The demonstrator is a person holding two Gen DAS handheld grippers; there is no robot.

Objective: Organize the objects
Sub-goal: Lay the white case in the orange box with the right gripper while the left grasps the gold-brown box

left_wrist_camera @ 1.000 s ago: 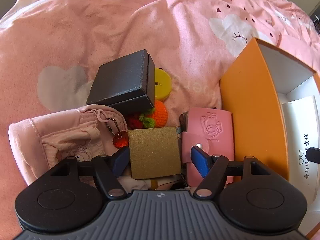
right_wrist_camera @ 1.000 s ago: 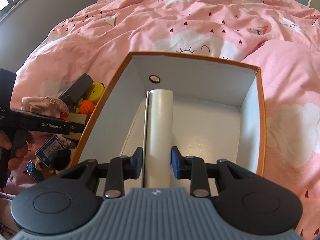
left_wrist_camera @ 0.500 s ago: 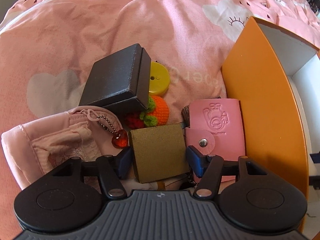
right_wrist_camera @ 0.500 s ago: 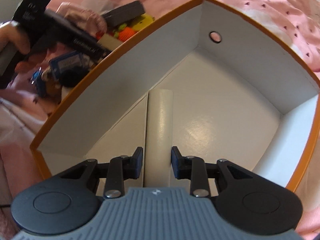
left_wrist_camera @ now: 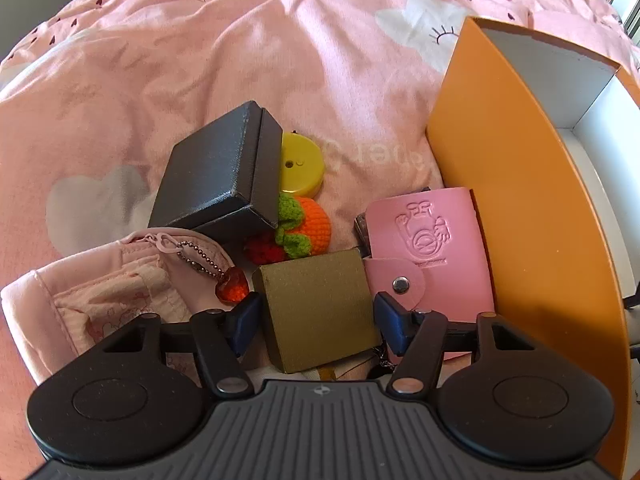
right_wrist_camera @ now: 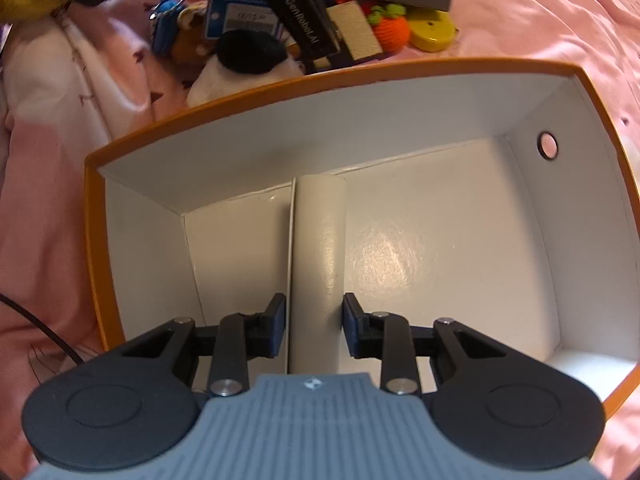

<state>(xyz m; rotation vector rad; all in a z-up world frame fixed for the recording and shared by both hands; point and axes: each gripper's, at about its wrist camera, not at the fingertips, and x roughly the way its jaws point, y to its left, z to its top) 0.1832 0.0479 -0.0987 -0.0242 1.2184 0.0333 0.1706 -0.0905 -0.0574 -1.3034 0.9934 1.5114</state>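
My left gripper (left_wrist_camera: 316,322) points down over a pile of small things on the pink bedspread. A gold box (left_wrist_camera: 316,280) lies between its blue pads, and the jaws are closing, with the pads close against its two sides. My right gripper (right_wrist_camera: 315,320) is shut on a long white box (right_wrist_camera: 320,240). It holds that box upright inside the orange box with white walls (right_wrist_camera: 280,84), close to the floor. The orange box's outer wall (left_wrist_camera: 520,200) rises just right of the pile.
Around the gold box lie a pink card holder (left_wrist_camera: 428,240), a black box (left_wrist_camera: 216,176), a yellow disc (left_wrist_camera: 300,168), a crocheted orange (left_wrist_camera: 312,226) and a pink pouch (left_wrist_camera: 100,292) with a red heart charm (left_wrist_camera: 232,286). A blue tag (right_wrist_camera: 240,20) and a plush toy (right_wrist_camera: 248,56) lie nearby.
The left jaws have narrowed around the gold box. The right gripper has rolled about a quarter turn and sunk deeper into the orange box with the white box.
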